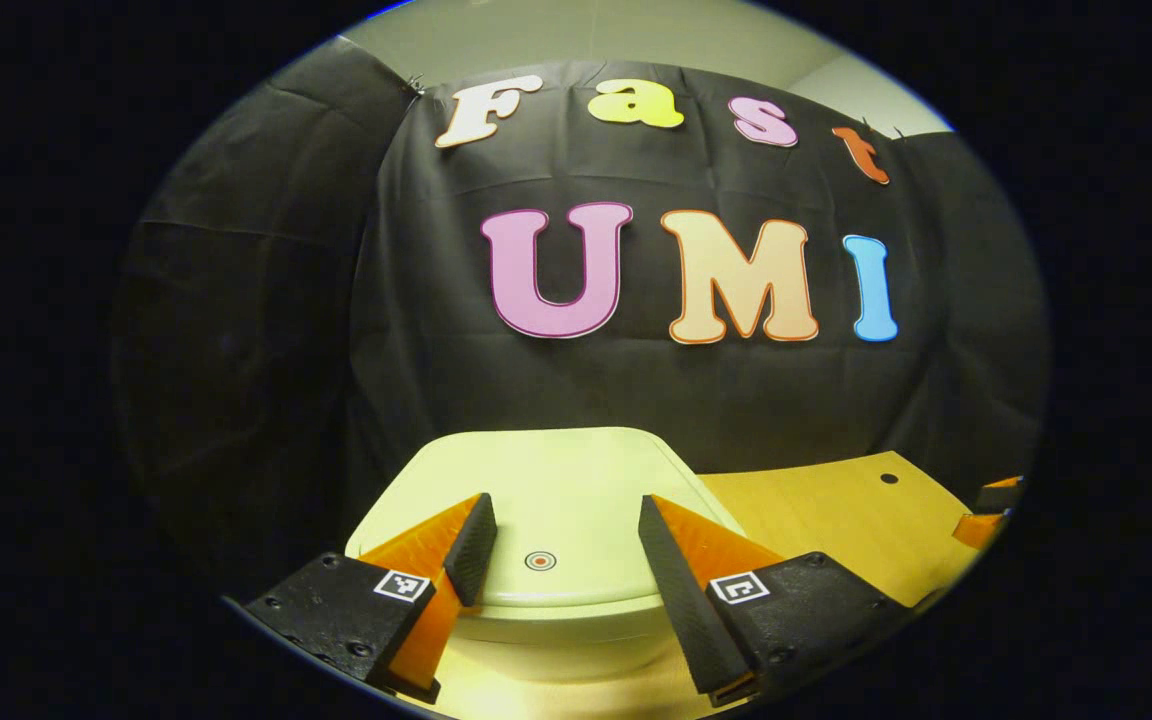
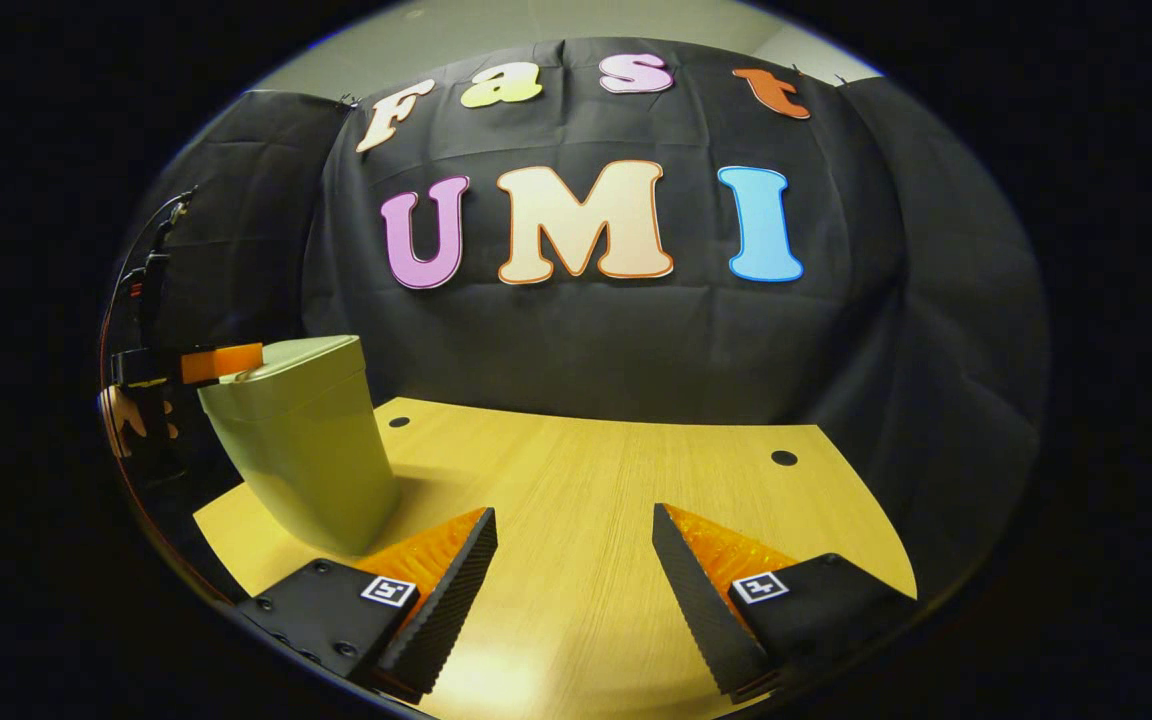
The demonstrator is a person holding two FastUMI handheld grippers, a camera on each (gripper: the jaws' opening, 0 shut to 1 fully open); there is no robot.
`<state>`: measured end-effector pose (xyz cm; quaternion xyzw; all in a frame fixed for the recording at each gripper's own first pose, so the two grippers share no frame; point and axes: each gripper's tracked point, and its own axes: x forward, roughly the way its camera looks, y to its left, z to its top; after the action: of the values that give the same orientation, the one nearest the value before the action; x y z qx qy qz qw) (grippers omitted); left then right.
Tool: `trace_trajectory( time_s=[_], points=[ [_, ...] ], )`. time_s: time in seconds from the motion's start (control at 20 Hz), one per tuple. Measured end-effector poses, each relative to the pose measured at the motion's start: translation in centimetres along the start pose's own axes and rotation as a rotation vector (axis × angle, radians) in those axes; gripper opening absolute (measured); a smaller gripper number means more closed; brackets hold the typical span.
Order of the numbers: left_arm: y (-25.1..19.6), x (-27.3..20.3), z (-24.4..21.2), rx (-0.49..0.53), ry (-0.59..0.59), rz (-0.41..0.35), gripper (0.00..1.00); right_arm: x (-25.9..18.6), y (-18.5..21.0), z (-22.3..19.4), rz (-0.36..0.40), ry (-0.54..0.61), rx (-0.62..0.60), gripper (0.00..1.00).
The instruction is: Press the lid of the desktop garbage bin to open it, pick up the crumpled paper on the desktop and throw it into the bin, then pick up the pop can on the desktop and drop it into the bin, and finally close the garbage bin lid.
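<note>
Left hand-held gripper (image 1: pixel 556 545) hovers wide over the bin lid (image 1: pixel 556 490); right hand-held gripper (image 2: pixel 576 560) gapes above the bench (image 2: pixel 586 470). Light, smooth plastic: press its marked dot (image 1: pixel 540 561).

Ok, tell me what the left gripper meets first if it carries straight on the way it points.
Likely the shut lid of the garbage bin: the left gripper, jaws open, frames the lid's front edge. Whether it passes just above is unclear.
</note>
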<state>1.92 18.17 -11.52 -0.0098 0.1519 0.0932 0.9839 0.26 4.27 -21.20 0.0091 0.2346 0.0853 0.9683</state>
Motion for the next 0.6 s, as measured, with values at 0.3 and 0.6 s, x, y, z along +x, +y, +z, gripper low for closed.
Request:
trace_trajectory(
  time_s=[0.3,0.6],
  points=[
    [-4.5,-2.5,4.2,0.025,-0.23,-0.08,0.92,-1.7,-0.1,7.3,-0.029,-0.168,0.039,0.98],
    [-11.0,-4.8,5.8,-0.051,-0.308,-0.18,0.94,-4.6,-1.4,11.7,-0.059,-0.288,0.044,0.98]
  ],
)
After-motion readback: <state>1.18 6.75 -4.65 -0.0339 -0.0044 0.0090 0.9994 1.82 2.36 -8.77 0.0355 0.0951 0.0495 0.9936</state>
